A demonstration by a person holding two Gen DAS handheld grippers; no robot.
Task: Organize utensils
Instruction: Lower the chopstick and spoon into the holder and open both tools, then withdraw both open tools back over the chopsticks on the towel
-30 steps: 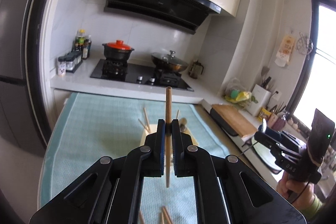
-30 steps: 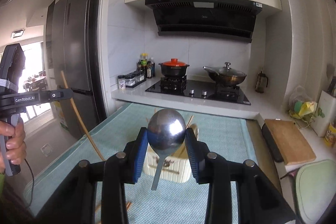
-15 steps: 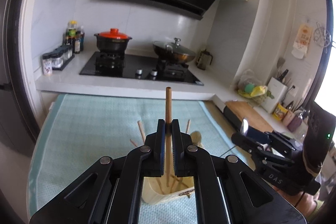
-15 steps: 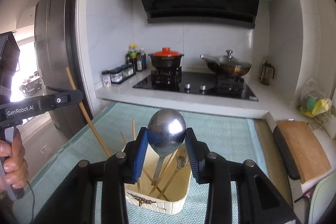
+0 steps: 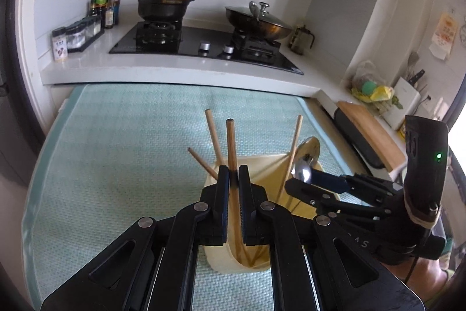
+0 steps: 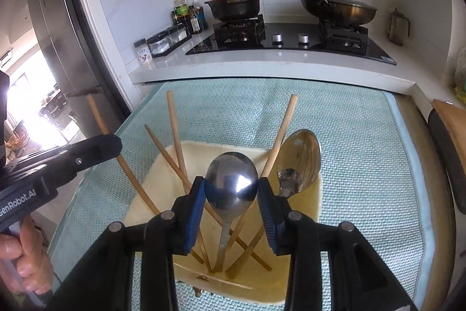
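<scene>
While three chopsticks (image 6: 174, 136) and one spoon (image 6: 300, 162) stand in the holder (image 6: 317, 194), my left gripper (image 5: 233, 174) clamps a fourth chopstick (image 5: 230, 142) pointing twelve o'clock, my right gripper (image 6: 231, 188) a second spoon (image 6: 231, 179).

A: What do the rigs look like?
B: Both black. The left tool (image 5: 233, 174) has silver rivets on its linkage.
A: And the right tool (image 6: 231, 188)?
B: Blue ribbed pads (image 6: 194, 216), a green light on its handle, white lettering on its side.
</scene>
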